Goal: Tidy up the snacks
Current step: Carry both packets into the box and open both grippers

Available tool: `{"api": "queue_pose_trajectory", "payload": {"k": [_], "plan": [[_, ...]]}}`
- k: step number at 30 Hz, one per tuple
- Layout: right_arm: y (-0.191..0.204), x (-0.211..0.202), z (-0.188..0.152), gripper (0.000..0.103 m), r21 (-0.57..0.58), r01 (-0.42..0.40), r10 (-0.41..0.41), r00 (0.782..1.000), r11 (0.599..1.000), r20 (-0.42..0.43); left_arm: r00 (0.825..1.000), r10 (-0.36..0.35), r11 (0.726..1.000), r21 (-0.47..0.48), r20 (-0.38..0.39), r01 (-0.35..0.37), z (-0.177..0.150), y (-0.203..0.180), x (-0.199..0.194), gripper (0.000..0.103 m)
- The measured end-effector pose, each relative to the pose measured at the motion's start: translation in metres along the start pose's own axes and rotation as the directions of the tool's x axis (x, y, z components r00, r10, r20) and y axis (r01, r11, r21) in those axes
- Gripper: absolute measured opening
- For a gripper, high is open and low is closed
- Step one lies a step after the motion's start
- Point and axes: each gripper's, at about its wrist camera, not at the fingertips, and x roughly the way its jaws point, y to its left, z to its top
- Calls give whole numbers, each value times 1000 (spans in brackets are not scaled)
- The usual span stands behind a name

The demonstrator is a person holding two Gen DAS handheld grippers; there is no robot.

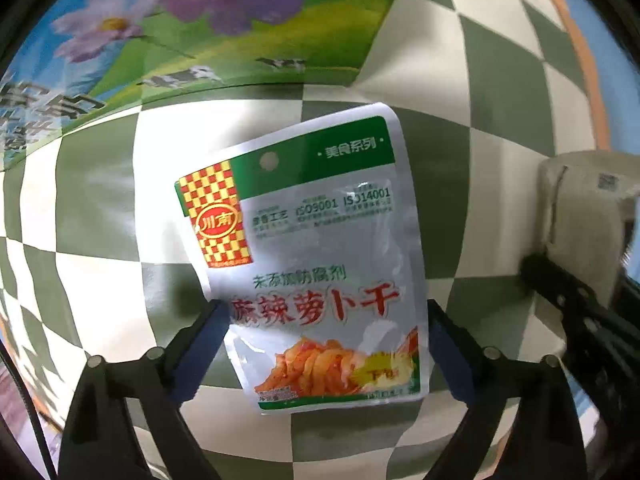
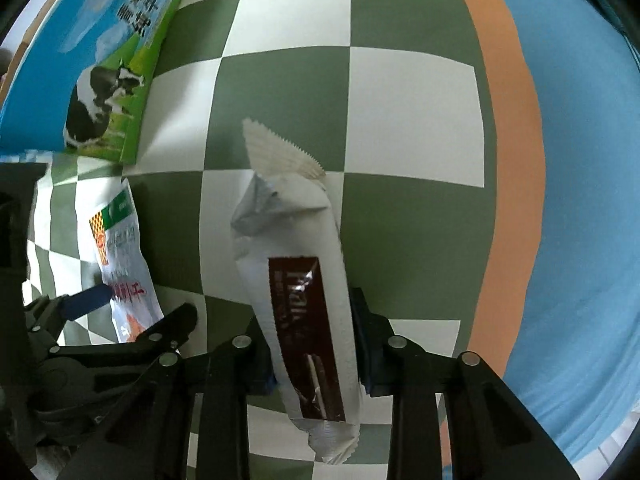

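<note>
A silver pouch (image 1: 320, 220) with a green top band and red lettering lies flat on the checked cloth. My left gripper (image 1: 324, 312) stands open around its lower half, one blue pad close to each side edge. The right wrist view shows the same pouch (image 2: 124, 264) and the left gripper (image 2: 132, 312) at the left. A long white snack bar (image 2: 292, 220) with a brown label sits between the fingers of my right gripper (image 2: 314, 344), whose pads press on its sides. That bar (image 1: 576, 216) also shows at the right edge of the left wrist view.
A milk carton box (image 1: 180, 20) printed with flowers and cows stands behind the pouch, and appears again as the box (image 2: 100, 60) at the upper left. The green-and-white checked cloth (image 2: 400, 100) ends at an orange border (image 2: 508, 160), with a blue surface (image 2: 588, 160) beyond.
</note>
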Motion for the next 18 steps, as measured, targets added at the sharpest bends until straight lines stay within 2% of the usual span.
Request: {"api": "queue_pose_trajectory", "payload": {"k": [7,9,14,16,18], "plan": [[1,1,11,35,8,4,-4,1000,1000,14,997,-79,997,5,12,79,-6,31,-22,61],[-2,0,11,34,13,11,-12,1000,1000,17,995,-97,995,-6,22,97,-33,17,-22,53],[9,-1,17,32,4,28,-28,999,1000,16,993,-110,994,-12,31,111,-48,29,-29,49],[11,-1,17,32,1,31,-31,999,1000,15,998,-58,998,4,41,58,-45,38,-26,49],[10,-3,16,32,2,23,-23,1000,1000,16,997,-51,998,-22,53,52,-52,56,-27,49]]}}
